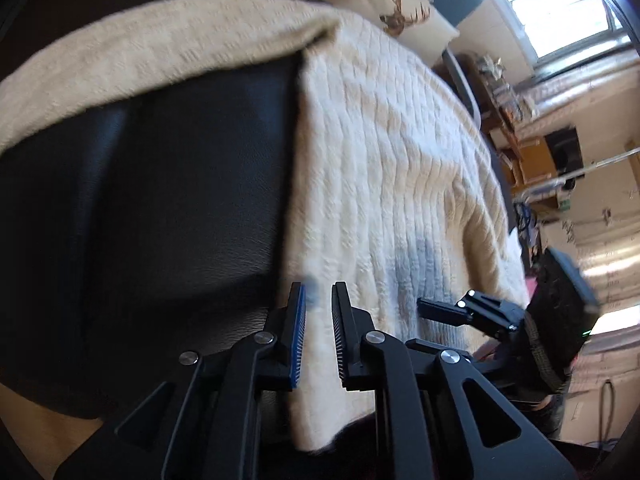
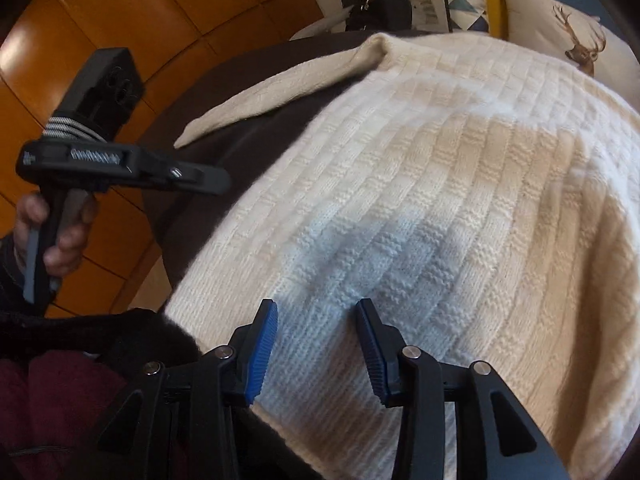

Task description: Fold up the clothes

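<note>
Two grippers' jaws apart, empty, over cream knit sweater (image 2: 440, 200), dark leather seat (image 1: 160, 200), wooden floor (image 2: 120, 20), deer cushion (image 2: 560, 28)

Bright window (image 1: 556, 4) up high, orange wood floor (image 2: 92, 20), dark leather seat (image 1: 160, 200) — deer-print cushion (image 2: 560, 28) behind

Cream sweater (image 2: 420, 200) cut off at the right edge — far shelf clutter (image 1: 500, 84) blurred, unreadable

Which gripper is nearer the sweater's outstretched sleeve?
Left. The left gripper hovers at the sweater's side edge below the sleeve; the right gripper sits over the sweater body, farther away.
</note>
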Demonstrator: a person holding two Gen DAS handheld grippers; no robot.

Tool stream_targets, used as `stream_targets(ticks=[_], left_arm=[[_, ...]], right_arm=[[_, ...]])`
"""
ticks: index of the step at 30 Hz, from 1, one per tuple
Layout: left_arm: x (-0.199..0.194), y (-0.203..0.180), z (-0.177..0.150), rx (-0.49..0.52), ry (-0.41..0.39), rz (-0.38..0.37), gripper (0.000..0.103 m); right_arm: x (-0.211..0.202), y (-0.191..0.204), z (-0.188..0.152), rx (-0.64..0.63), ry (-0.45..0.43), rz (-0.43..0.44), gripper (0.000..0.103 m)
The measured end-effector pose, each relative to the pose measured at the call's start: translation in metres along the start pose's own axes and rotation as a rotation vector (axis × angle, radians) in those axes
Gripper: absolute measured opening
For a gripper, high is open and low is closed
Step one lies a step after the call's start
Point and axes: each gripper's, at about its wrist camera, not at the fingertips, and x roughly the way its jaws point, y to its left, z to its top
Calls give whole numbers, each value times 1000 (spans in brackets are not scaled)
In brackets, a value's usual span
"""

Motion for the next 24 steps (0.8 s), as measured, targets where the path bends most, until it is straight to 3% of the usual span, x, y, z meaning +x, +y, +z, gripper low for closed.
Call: stream_targets(ticks=[3,6,7,10,13,15,16,19,22,23,24], left_arm=[[5,-4,3,37,-4,84,12],[-7,2,9,18,-13,100,12],[-11,4,11,11,-16,105,12],[-33,-11,22,27,-113,28,12],[-30,-40,28,122,-140,12,13],[-14,-61,29,210,-110,25,14],[-3,-68,30,230,-84,31,14],[26,-87,34,269,-23,43,14],[27,-84,27,292,-12,52,14],[28,-85,27,298,-10,57,14],[28,-87,28,303,-14,66,14]], right_arm=[[-5,1,3,18,-11,40,42],[-9,3,6,36,-23,80,42],[-11,0,3,44,-27,58,42],[-20,-9,-6,73,-42,7,42],[-64,-27,-18,153,-164,4,42],[-93,-39,-26,206,-246,2,42],[-115,-50,-36,242,-304,-20,43],[-161,-93,-71,441,-350,-145,48],[-207,-136,-107,641,-392,-272,53],[-211,-150,-113,688,-391,-305,53],[-213,-159,-115,708,-351,-406,53]])
